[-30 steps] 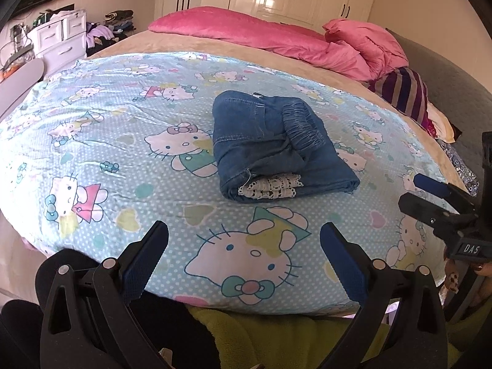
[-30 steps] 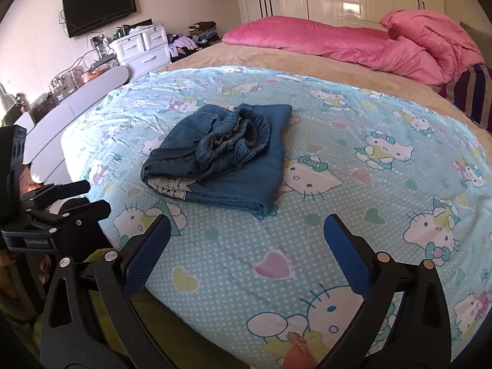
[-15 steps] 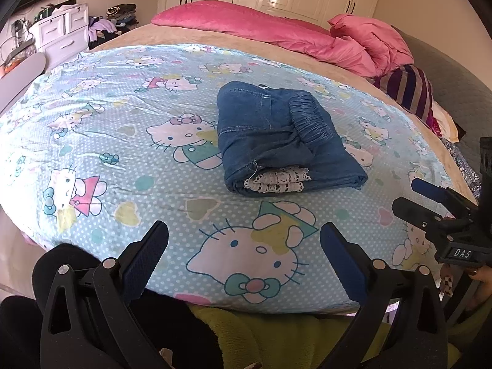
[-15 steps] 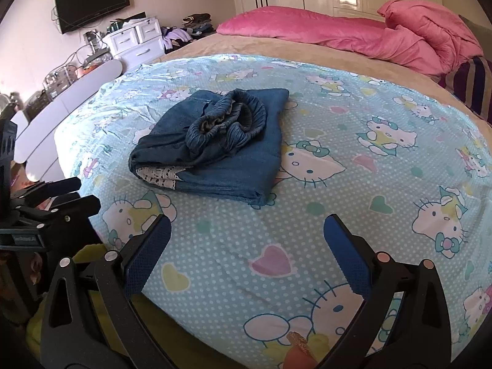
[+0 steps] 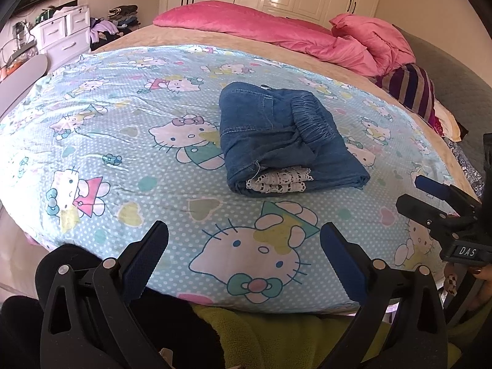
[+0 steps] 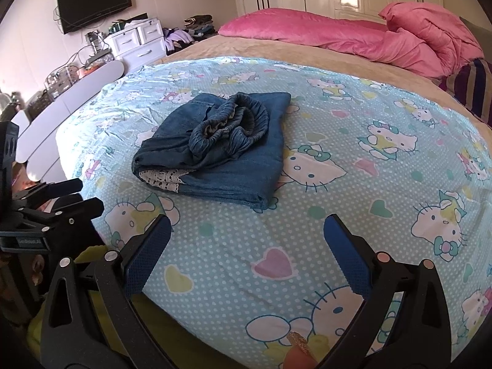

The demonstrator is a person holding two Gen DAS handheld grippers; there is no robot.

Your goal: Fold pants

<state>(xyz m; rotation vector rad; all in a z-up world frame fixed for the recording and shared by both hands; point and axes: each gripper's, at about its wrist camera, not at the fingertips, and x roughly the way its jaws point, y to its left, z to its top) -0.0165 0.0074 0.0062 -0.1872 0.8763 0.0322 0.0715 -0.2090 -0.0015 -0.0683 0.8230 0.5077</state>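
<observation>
The small blue denim pants with a lace-trimmed hem point(image 5: 286, 141) are laid as a compact folded bundle near the middle of the light-blue cartoon-cat printed bedsheet point(image 5: 123, 160), which is spread over the bed; the gathered elastic waistband is turned up on top and the white lace edge is left showing at the near end. The bundle appears to have been set there so that it is squared and within reach from the foot of the bed, and the folding is judged finished or nearly so. The left tongs point(image 5: 243, 258) are held low at the near edge of the bed, spread wide and empty, aimed toward the bundle but well apart from it. The right tongs point(image 6: 246, 255) are likewise held wide apart with nothing between them, level beside the left.
</observation>
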